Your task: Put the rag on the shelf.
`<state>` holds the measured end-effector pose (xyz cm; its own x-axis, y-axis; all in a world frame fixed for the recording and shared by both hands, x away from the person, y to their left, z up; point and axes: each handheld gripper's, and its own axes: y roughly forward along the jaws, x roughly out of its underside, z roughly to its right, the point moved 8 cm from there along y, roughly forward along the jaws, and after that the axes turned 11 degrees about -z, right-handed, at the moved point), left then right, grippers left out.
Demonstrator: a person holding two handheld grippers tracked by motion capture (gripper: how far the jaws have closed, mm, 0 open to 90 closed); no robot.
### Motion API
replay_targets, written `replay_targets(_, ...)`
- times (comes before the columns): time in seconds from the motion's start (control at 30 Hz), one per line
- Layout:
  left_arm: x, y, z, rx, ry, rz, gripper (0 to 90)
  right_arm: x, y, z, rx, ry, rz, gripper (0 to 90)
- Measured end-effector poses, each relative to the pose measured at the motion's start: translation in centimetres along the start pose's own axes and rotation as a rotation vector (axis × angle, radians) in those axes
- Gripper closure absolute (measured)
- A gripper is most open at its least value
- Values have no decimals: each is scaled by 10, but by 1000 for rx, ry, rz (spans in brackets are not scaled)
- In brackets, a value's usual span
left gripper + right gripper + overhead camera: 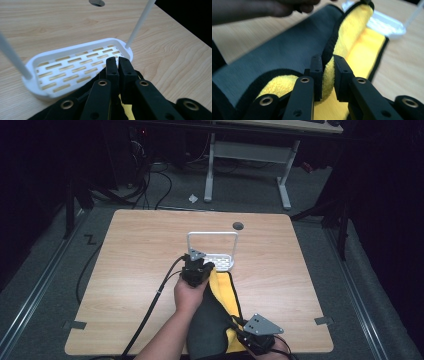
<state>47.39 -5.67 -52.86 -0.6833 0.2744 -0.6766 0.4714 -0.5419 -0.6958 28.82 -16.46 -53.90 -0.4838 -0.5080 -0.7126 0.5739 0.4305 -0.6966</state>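
A wooden table (280, 265) seen from above, with a person's two hand-held grippers working on a cloth (220, 317) that is yellow on one face and dark grey on the other, edged in black. The cloth lies folded along the near middle of the table, running from the near edge up to a white slotted tray (222, 261) with a tall wire handle.

Left gripper (117, 63): jaws drawn almost together, pinching the far end of the cloth; its black edge and a patch of yellow show beneath the jaws in the left gripper view. The tips hang over the near rim of the tray. In the high view this gripper (196, 269) sits just at the tray's near side.

Right gripper (327, 71): jaws a little apart, with a thick fold of the yellow pile and its black edge between them; the pads press on both sides of the fold. In the high view it (255, 340) holds the cloth's near end at the table's near edge.
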Motion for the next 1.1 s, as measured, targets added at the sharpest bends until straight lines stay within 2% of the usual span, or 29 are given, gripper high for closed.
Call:
replay_targets(0.13, 0, 10, 5, 10, 3, -11, 864, 12, -2, 10, 10, 22, -22, 757)
replay_targets(0.2, -1, 17, 13, 49, -2, -2, 839, 15, -4, 14, 19, 32, -27, 701)
replay_targets(0.23, -1, 17, 13, 49, -2, -2, 771, 15, -4, 14, 19, 32, -27, 701)
replay_targets(0.27, -2, 19, 18, 77, 3, 6, 701, 17, -6, 22, 36, 52, -25, 638)
replay_targets(0.3, -2, 19, 21, 84, 4, 17, 644, 16, -8, 26, 47, 68, -14, 624)
replay_targets(0.4, -3, 16, 23, 107, 8, 28, 560, 14, -12, 37, 73, 105, 12, 606)
replay_targets(0.53, -2, 11, 21, 101, 17, 25, 526, 16, -9, 41, 76, 118, 1, 602)
replay_targets(0.67, 5, -4, 9, 89, 24, 34, 516, 18, -3, 41, 69, 114, -16, 602)
replay_targets(0.8, 22, -16, -5, 59, 50, 13, 518, 19, 1, 41, 61, 118, -21, 605)
replay_targets(0.83, 22, -16, -5, 59, 50, 13, 518, 19, 2, 41, 62, 117, -21, 605)
replay_targets(0.9, 36, -26, -12, 36, 79, 1, 511, 20, 4, 42, 55, 132, -25, 607)
replay_targets(1.0, 45, -33, -16, 19, 95, -9, 504, 20, 6, 44, 58, 133, -31, 608)
replay_targets(1.03, 55, -40, -18, 7, 107, -22, 503, 20, 6, 44, 60, 131, -31, 608)
replay_targets(1.1, 65, -47, -18, 10, 114, -26, 510, 21, 6, 44, 63, 129, -31, 606)
